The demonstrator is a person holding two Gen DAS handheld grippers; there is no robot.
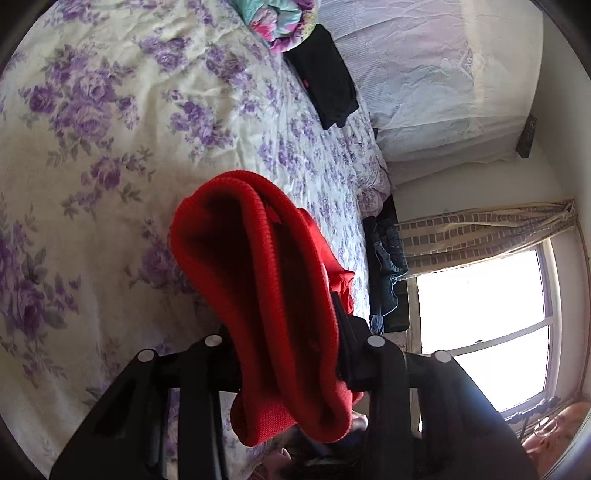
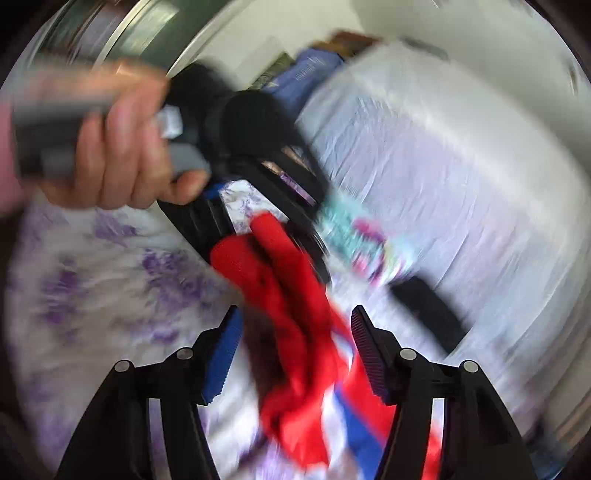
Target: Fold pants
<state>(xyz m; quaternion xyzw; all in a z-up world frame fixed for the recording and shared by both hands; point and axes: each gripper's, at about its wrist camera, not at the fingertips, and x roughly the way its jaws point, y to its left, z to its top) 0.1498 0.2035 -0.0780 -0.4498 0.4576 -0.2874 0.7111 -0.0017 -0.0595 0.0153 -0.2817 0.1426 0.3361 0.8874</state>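
The red pants (image 1: 258,295) hang bunched over the floral bed sheet (image 1: 110,129), their ribbed waistband folded into a loop. My left gripper (image 1: 288,325) is shut on this cloth, which hides most of its fingers. The right wrist view is blurred. There a hand (image 2: 122,166) holds the left gripper (image 2: 266,236), whose tips pinch the red pants (image 2: 295,314). My right gripper (image 2: 295,350) stands open, its blue pad (image 2: 225,354) and purple pad (image 2: 365,354) wide apart. The red cloth, with a white and blue stripe (image 2: 354,417), hangs between them untouched.
A folded black garment (image 1: 325,77) lies on the bed beside a rolled colourful quilt (image 1: 284,22) and pale bedding (image 1: 424,74). Jeans (image 1: 388,258) hang at the bed's far edge. A bright window (image 1: 480,314) with a curtain lies beyond.
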